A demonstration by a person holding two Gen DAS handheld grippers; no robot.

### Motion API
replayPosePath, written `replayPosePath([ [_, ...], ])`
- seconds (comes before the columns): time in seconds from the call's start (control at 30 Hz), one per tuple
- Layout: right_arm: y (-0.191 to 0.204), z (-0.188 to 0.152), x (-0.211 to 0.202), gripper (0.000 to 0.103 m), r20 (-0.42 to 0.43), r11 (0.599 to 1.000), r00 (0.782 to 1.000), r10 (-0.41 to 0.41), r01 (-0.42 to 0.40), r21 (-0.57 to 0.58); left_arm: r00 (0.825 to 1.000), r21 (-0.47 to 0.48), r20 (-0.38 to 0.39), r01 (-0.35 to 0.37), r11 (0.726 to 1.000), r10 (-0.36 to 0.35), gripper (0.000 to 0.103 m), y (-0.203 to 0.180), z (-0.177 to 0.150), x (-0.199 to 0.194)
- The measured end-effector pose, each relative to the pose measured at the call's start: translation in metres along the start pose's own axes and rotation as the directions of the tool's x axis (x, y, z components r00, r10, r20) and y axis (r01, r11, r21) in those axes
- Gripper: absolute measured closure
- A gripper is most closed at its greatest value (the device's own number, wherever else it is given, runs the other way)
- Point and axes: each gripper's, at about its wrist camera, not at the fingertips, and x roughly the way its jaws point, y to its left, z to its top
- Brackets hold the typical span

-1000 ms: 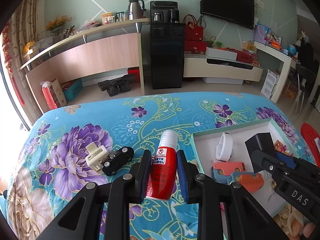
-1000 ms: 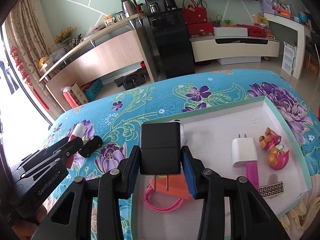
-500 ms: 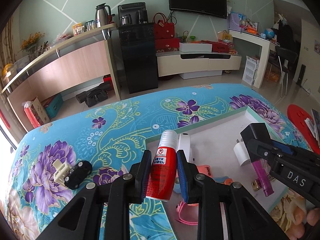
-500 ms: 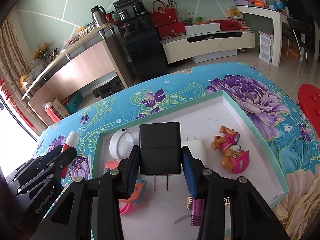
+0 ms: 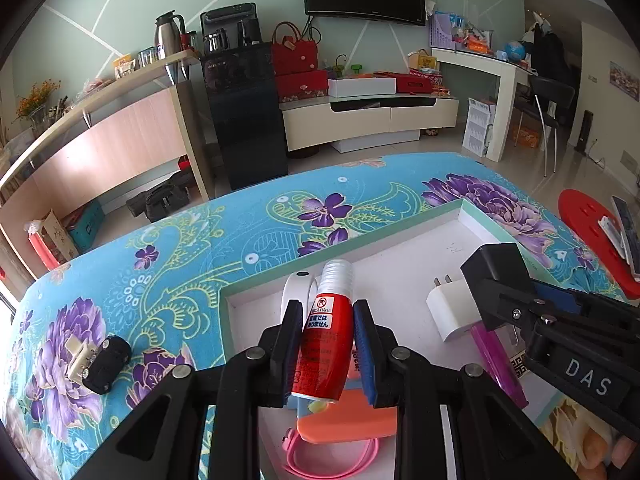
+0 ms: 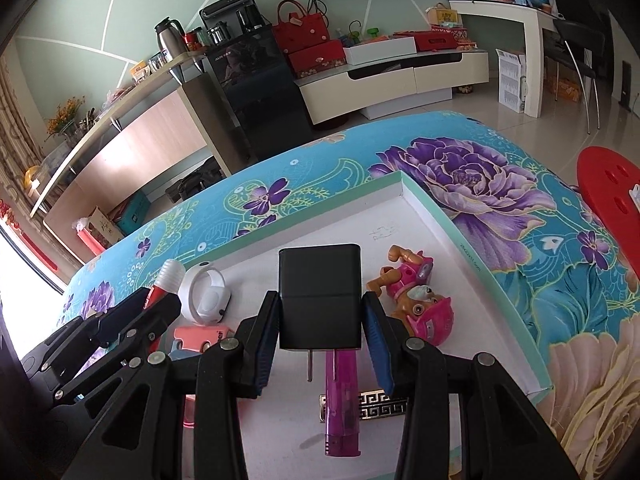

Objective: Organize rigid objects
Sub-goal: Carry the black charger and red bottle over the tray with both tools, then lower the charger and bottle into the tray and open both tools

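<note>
Both my grippers hold their loads over the white tray on the flowered cloth.

My left gripper (image 5: 327,346) is clamped on a red bottle with a clear ribbed cap (image 5: 323,336); the bottle sits upright between the blue pads, cap pointing away from me, above the tray's (image 5: 404,236) near-left corner, over the orange and pink pieces lying there. A white wrist-band device (image 5: 294,292) lies just beyond the cap. My right gripper (image 6: 320,322) is clamped on a black plug adapter (image 6: 319,296), prongs pointing back toward me, hanging over the tray's middle. Under it lies a purple lighter (image 6: 342,404), a pink toy pup (image 6: 416,298) just to its right. A white charger (image 5: 450,312) rests in the tray between my two grippers. A small black toy car (image 5: 105,364) stays outside on the cloth, well left of the tray.
</note>
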Motion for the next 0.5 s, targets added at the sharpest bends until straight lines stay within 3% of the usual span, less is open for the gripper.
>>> replayPosePath([
  [0.5,0.005,-0.007,0.016,0.060,-0.057,1.000,0.998,-0.015,0.013,-0.029,0.998,-0.019,-0.061,-0.002,1.000,0.001,0.075,0.001,-0.008,0.020],
])
